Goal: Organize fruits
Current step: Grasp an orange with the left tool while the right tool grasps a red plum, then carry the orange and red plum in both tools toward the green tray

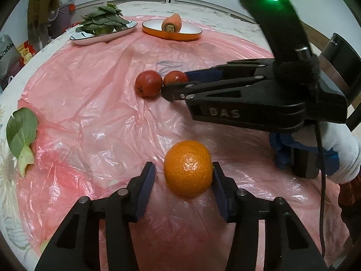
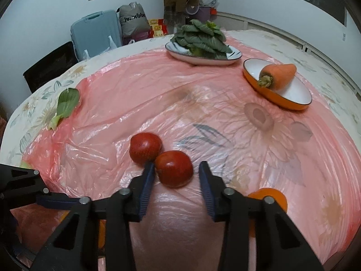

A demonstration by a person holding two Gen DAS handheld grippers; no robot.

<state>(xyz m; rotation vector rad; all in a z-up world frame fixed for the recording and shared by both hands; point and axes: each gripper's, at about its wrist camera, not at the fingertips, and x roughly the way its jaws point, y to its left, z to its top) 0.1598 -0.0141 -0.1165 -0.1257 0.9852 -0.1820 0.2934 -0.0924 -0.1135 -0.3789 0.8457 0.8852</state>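
An orange (image 1: 188, 168) lies on the pink plastic sheet (image 1: 97, 103) between the fingers of my left gripper (image 1: 183, 166). The right pad (image 1: 217, 180) touches it and the left pad (image 1: 147, 180) stands a little off, so the gripper is open. Two red fruits lie side by side further out. My right gripper (image 2: 177, 164) straddles the nearer red fruit (image 2: 173, 168). Its left pad (image 2: 147, 178) meets the fruit and a gap shows at the right pad (image 2: 206, 180). The other red fruit (image 2: 145, 148) touches it. A second orange (image 2: 269, 194) peeks out behind the right finger.
At the far side stand a white plate (image 2: 234, 57) of leafy greens (image 2: 200, 38) and an orange bowl (image 2: 282, 100) holding a carrot (image 2: 279, 75). A loose green leaf (image 2: 66, 103) lies at the sheet's left edge. A gloved hand (image 1: 345, 155) holds the right gripper.
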